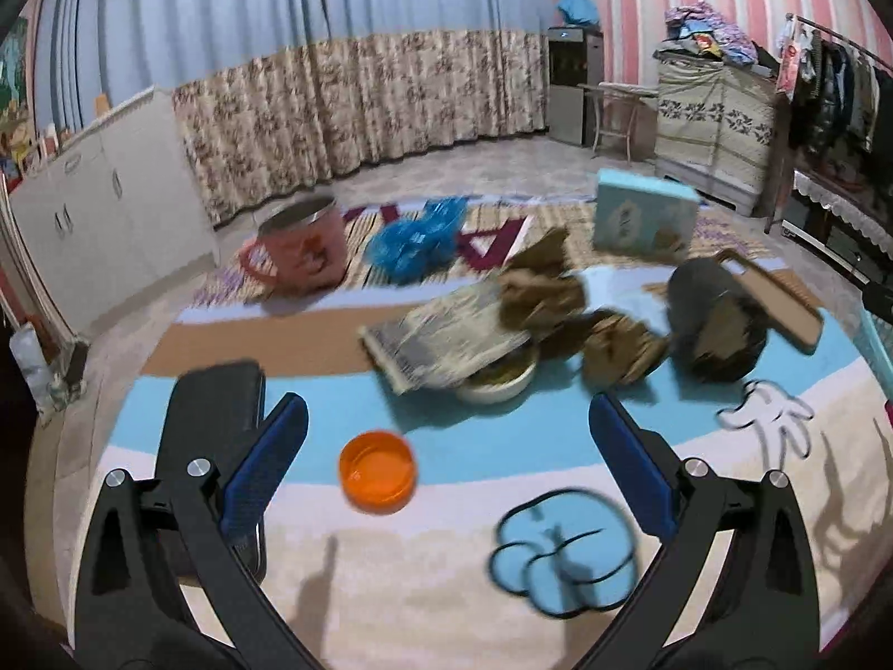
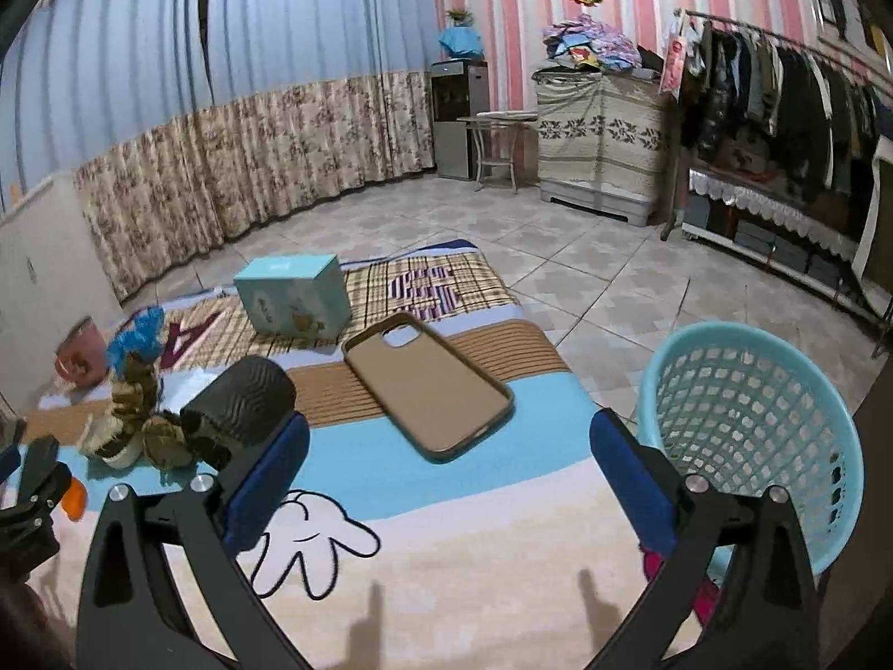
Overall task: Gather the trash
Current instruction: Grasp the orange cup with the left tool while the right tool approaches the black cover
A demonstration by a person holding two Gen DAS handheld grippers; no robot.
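Crumpled brown paper scraps — torn, wrinkled — heaped on the rug over a white bowl, beside a dark cylinder. Left gripper jaws spread, empty, above an orange lid. Right gripper jaws spread too, beside the light-blue basket.

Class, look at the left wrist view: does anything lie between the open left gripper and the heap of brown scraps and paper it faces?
Yes. The orange lid lies on the rug between the left gripper and the heap of brown scraps and paper. Otherwise only bare rug shows between them.
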